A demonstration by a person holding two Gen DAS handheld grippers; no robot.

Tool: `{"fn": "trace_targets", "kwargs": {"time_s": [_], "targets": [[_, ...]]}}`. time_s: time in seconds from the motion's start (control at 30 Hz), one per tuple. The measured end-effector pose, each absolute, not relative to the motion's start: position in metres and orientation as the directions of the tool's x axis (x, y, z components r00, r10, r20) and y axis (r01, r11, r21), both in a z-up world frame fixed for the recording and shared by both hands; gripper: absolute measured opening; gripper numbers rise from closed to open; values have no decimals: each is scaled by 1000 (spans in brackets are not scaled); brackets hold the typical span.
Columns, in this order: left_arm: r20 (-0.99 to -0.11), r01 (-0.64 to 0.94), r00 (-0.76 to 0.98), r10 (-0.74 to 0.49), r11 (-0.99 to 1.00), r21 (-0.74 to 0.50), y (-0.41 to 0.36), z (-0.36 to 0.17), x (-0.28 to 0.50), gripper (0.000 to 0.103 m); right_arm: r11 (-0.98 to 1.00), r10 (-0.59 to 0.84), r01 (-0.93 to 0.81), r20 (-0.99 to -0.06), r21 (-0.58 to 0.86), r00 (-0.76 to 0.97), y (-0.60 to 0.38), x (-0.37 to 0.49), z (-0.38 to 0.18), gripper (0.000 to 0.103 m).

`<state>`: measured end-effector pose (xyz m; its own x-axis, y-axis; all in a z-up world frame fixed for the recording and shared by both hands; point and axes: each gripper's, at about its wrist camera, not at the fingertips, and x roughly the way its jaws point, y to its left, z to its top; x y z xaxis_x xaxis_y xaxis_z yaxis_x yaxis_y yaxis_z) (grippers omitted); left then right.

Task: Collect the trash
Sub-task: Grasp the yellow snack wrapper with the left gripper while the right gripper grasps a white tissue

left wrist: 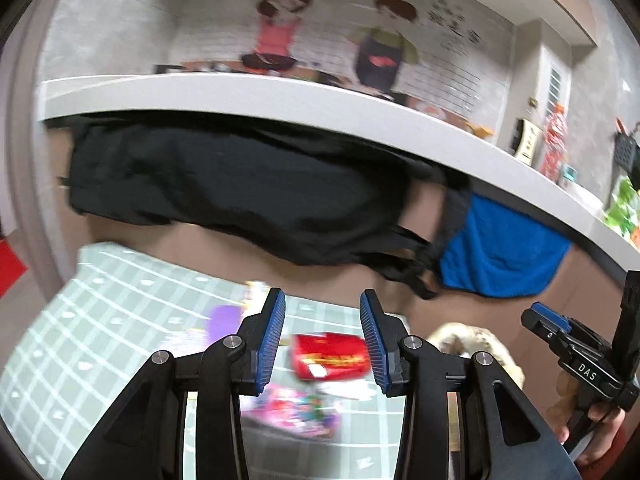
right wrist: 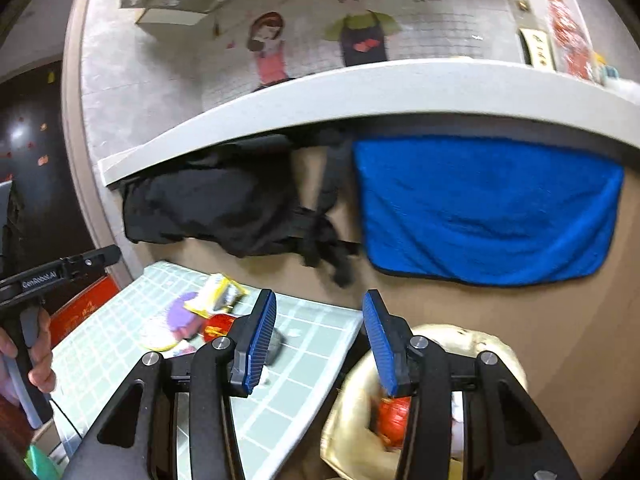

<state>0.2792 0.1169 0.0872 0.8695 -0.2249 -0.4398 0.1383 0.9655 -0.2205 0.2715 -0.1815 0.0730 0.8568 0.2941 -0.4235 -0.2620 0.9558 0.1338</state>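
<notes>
Between the blue pads of the left gripper, low in the left wrist frame's centre, a red can lies on the green checked mat; the fingers are spread and whether they touch it is unclear. Lower centre of the right wrist frame, the right gripper is spread wide and empty, with the gold bag at lower right holding red trash.

Both grippers are black with ribbed blue pads and silver screws. The right gripper reads "DAS".
</notes>
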Motion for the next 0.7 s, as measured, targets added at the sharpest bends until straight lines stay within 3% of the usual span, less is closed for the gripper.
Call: {"fn": "trace_targets", "kwargs": {"time_s": [0.43,0.7], "targets": [[-424,-63,905,-18,982,-177,233,96,239,40,905,398,-414,-529,95,750,-79,300,42,43],[-491,-39,865,-106,961,-275,243,46,257,40,887,397,-454,-644,86,654,-64,315,-10,43]]}}
